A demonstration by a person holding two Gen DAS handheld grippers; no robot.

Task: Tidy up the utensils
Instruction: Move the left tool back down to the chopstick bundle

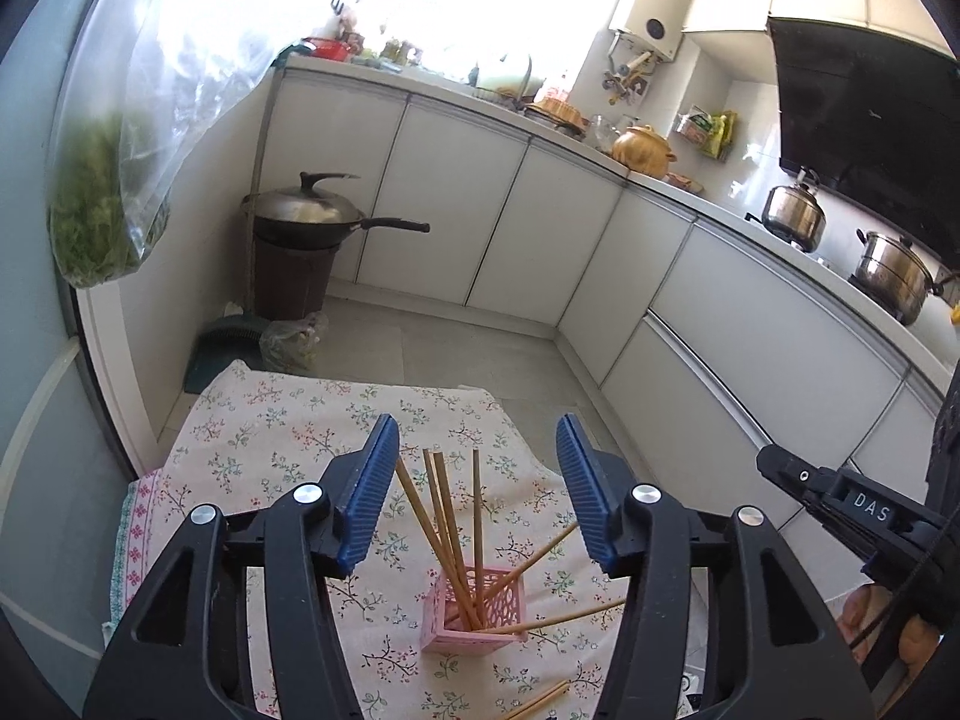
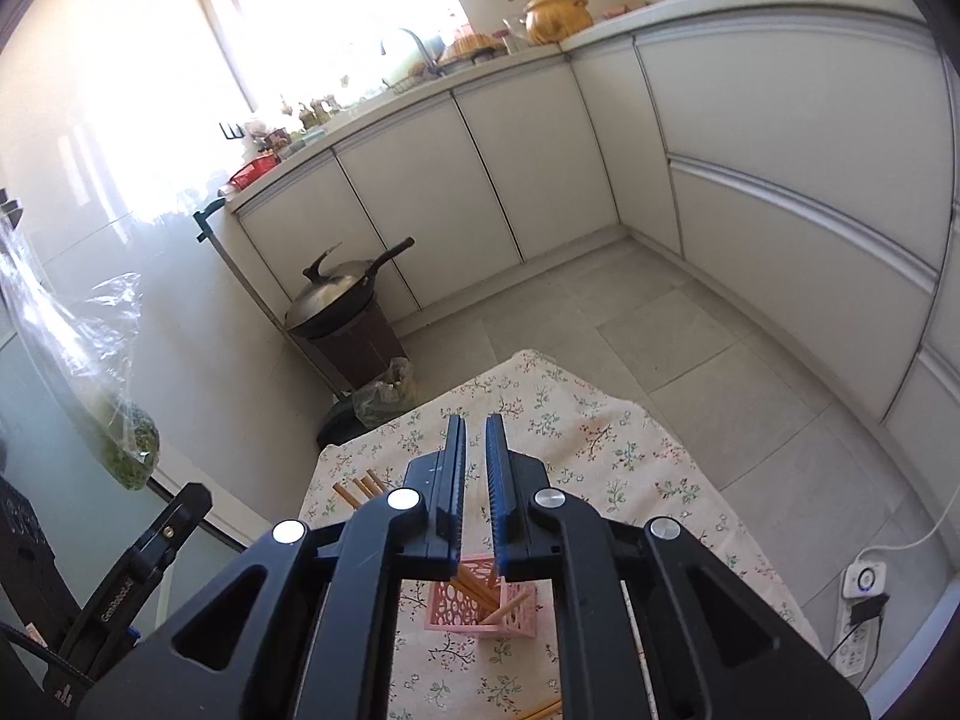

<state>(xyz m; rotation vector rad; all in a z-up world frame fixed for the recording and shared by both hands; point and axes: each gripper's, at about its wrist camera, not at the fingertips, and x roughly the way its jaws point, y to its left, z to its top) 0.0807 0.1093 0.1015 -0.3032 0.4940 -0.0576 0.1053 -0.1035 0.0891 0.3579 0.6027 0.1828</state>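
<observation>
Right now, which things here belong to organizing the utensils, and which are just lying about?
For the job:
- chopsticks standing in the holder
- pink lattice holder
- loose chopsticks on the floral tablecloth

Just lying about:
- lidded wok
- bag of greens
- clay pot
- steel pots

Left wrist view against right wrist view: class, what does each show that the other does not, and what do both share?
Only the left wrist view shows the steel pots on the stove and the black range hood.

Only the right wrist view shows the white power strip on the floor.

Both show the pink holder with chopsticks, the floral cloth and the lidded wok.
</observation>
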